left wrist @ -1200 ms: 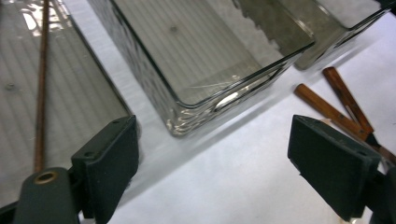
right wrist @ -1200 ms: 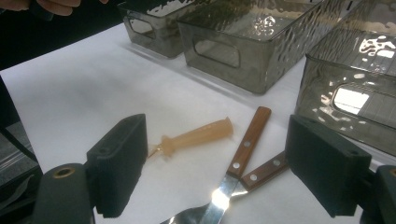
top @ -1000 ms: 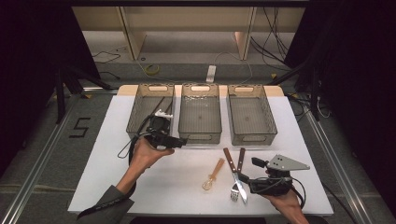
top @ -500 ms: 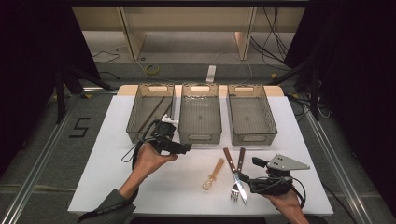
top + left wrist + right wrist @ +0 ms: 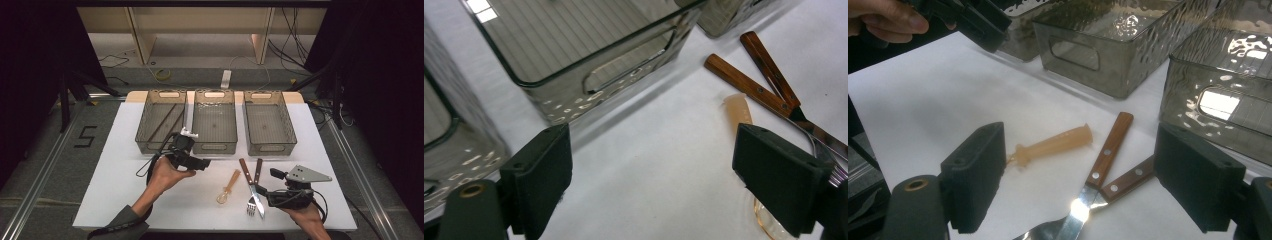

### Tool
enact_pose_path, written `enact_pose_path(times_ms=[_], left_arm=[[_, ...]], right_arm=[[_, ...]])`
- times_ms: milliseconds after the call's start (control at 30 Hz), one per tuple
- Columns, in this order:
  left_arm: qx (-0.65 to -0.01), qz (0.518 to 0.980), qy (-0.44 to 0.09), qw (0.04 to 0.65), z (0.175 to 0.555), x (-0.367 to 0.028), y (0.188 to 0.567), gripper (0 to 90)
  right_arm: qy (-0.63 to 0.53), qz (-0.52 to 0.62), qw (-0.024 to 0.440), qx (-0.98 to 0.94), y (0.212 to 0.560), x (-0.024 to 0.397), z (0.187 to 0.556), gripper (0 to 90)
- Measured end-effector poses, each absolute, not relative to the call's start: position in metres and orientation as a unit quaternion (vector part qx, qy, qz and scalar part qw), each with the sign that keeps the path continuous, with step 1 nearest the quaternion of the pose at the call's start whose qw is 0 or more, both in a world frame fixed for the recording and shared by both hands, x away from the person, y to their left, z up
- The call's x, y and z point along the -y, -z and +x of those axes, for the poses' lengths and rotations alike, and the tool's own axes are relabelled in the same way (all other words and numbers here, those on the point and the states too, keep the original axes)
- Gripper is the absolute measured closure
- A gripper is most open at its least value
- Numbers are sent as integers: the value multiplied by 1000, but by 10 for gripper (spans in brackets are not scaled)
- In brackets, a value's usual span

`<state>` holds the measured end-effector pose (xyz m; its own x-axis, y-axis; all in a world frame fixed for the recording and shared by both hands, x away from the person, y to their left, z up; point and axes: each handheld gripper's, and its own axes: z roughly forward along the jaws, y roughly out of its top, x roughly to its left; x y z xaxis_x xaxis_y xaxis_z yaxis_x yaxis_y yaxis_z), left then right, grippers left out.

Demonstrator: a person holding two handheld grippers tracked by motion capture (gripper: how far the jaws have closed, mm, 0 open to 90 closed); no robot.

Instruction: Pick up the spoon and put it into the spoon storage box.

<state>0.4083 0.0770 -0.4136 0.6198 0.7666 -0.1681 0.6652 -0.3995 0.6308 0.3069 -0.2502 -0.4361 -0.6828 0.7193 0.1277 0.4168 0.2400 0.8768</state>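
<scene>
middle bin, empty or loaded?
Empty. The high view shows the middle bin with a bare floor, while the left bin holds dark sticks. The spoon lies on the table.

In the high view, the left hand (image 5: 162, 175) is reaching in from the lower left of the frame, forearm angled up toward centre, cradling the left gripper (image 5: 202, 163) from beneath with its fingers (image 5: 541, 172) pointing right and spread wide apart. At the lower right, the right hand (image 5: 305, 216) is gripping the right gripper (image 5: 260, 191) low, its grey plate on top, pointing left with fingers (image 5: 973, 175) gaping wide.
</scene>
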Motion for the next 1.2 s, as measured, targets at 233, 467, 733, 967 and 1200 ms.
enact_pose_path(times_ms=[233,467,733,967,1200], left_arm=[[-420,839,-53,341,402,-66,420,165],[-400,854,-34,331,396,-51,426,194],[-376,870,-20,319,391,-31,435,230],[-354,884,-20,304,386,-7,445,272],[-344,893,-21,290,385,6,453,367]], right_arm=[[-494,367,153,-773,436,249,307,222],[-493,367,154,-773,435,249,307,222],[-492,364,157,-775,435,248,307,222],[-492,363,157,-776,435,248,306,222],[-493,362,157,-776,435,248,306,222]])
